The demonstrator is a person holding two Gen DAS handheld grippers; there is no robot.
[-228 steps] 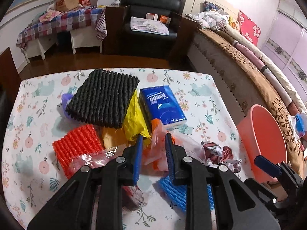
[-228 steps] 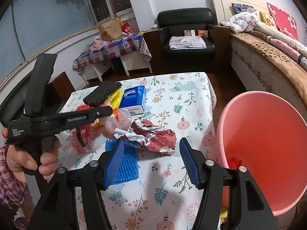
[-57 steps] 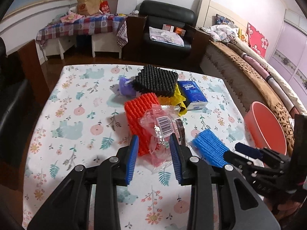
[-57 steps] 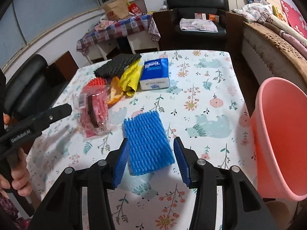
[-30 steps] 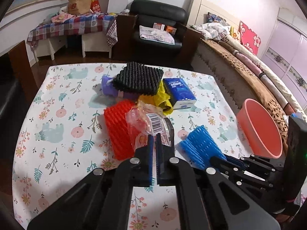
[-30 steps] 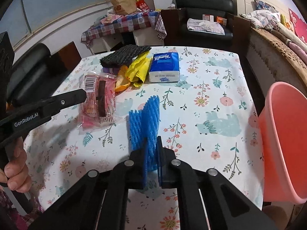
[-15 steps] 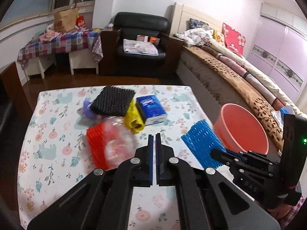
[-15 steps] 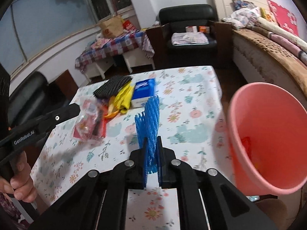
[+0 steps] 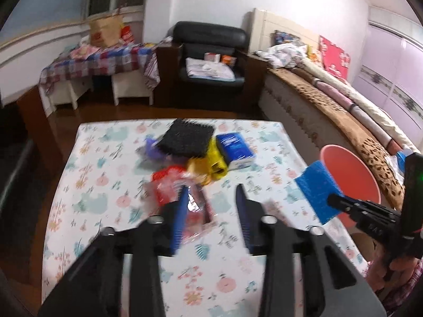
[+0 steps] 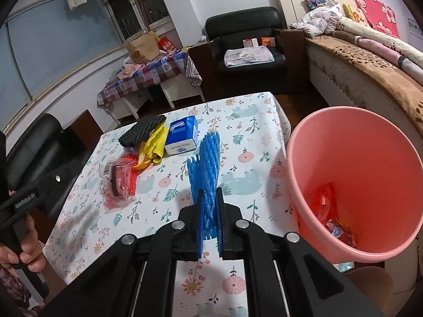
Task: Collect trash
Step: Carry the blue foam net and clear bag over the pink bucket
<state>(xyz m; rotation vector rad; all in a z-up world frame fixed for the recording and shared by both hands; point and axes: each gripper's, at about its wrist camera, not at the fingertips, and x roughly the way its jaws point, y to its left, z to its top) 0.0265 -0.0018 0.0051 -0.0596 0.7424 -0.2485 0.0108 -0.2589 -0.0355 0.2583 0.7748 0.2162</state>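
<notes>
**Blue foam net pinched beside the pink bin**

We saw the right gripper (image 10: 208,227) pinching the ribbed blue foam net sleeve (image 10: 207,169), which stood upright above the floral-clothed worktop (image 10: 246,137), just beside the round pink plastic bin (image 10: 312,142) holding red wrappers. The left gripper (image 9: 211,216) was opening its jaws, with nothing between them; the clear crinkled plastic packet with a barcode (image 10: 116,177) lay on the worktop below it. Farther off lay a black foam net pad (image 9: 185,137), a yellow plastic bag (image 9: 214,163) and a blue tissue pack (image 9: 235,148).
</notes>
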